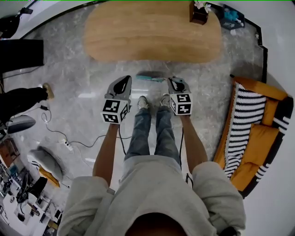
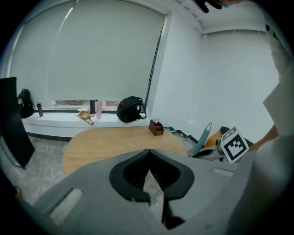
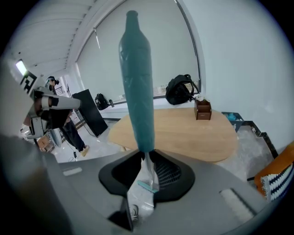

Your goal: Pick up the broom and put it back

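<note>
The broom stands nearly upright in front of my feet. Its teal head (image 1: pixel 150 78) is down near the grey floor, just before the wooden table. My right gripper (image 1: pixel 175 83) is shut on the broom's handle. In the right gripper view the teal grip (image 3: pixel 136 87) rises above the right gripper (image 3: pixel 145 157), and the thin shaft runs down to the broom head (image 3: pixel 147 186). My left gripper (image 1: pixel 123 84) hangs to the left of the broom, apart from it. In its own view the left gripper (image 2: pixel 148 158) has its jaw tips together with nothing between them, and the teal grip (image 2: pixel 202 137) shows off to the right.
An oval wooden table (image 1: pixel 152 32) lies straight ahead with a small brown box (image 1: pixel 199 14) on it. An orange sofa with striped cushions (image 1: pixel 258 129) stands at the right. Cables and a power strip (image 1: pixel 67 145) lie on the floor at the left, near another person's legs (image 1: pixel 23 99).
</note>
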`<action>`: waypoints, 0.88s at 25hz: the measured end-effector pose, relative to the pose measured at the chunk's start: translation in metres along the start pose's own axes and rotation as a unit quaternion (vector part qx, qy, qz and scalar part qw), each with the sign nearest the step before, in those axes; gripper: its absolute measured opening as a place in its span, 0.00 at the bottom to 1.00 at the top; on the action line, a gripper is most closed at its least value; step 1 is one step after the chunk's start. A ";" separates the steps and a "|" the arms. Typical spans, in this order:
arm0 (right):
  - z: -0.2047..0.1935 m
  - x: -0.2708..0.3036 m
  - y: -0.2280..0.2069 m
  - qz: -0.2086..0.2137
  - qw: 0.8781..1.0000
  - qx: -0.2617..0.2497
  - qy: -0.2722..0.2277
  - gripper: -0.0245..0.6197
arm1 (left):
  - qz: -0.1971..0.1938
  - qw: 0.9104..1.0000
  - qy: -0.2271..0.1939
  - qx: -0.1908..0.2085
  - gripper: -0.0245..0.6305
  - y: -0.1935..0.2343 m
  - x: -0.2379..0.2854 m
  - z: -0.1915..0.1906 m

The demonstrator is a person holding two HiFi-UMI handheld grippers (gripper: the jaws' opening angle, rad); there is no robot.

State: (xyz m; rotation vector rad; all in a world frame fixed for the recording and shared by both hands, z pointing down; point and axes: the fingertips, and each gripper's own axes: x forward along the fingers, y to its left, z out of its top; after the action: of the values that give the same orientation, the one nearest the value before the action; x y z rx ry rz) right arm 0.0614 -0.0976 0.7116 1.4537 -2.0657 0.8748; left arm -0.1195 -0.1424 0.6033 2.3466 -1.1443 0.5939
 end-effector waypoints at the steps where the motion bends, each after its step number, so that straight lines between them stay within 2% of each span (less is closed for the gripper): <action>1: 0.001 -0.008 -0.007 -0.006 1.000 0.003 -0.005 0.17 | -0.003 1.000 -0.001 0.002 0.03 -0.005 -0.001 0.002; 10: 0.010 -0.071 -0.062 -0.043 0.998 0.005 -0.036 0.17 | -0.044 0.999 -0.012 0.026 0.03 -0.059 0.012 0.021; 22: 0.001 -0.123 -0.121 -0.066 0.997 0.009 -0.037 0.17 | -0.107 0.993 -0.014 0.055 0.03 -0.129 0.054 0.041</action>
State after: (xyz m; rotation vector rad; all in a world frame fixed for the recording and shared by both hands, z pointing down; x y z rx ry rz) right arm 0.2159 -0.0476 0.6547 1.6350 -1.9929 0.8009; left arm 0.0224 -0.1278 0.5728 2.5355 -0.8761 0.5611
